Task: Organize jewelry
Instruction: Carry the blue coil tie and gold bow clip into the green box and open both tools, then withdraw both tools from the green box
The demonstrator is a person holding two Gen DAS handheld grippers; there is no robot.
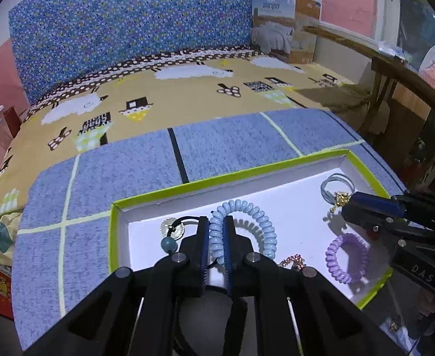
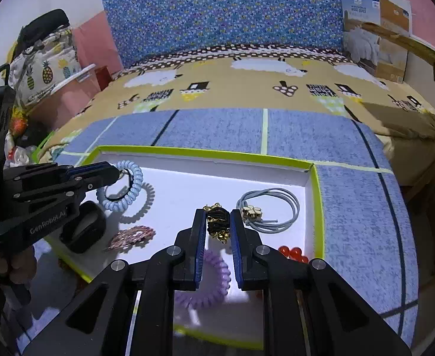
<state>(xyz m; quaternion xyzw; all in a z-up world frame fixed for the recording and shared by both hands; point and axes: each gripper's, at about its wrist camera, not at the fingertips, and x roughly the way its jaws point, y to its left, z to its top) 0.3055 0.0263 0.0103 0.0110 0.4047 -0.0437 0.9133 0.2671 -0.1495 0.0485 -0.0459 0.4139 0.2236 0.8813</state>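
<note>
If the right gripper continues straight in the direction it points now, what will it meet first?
Probably the white floor of the green-rimmed box, just before the grey hair tie with gold beads. The right gripper, shut on a black-and-gold hair tie, points downward; depth is unclear.

Blue coil band (image 1: 241, 225) and black-gold tie (image 2: 217, 222) above white tray (image 2: 205, 152)

"WOOL QUILT" on tan-and-blue cardboard bedding box (image 1: 285, 26), at 1 o'clock, smaller print there illegible. "DAS" on black plastic right gripper (image 1: 343, 207) body, at 4 o'clock. "GenRobot.AI" on black plastic left gripper (image 2: 115, 175) body, at 8 o'clock.
</note>
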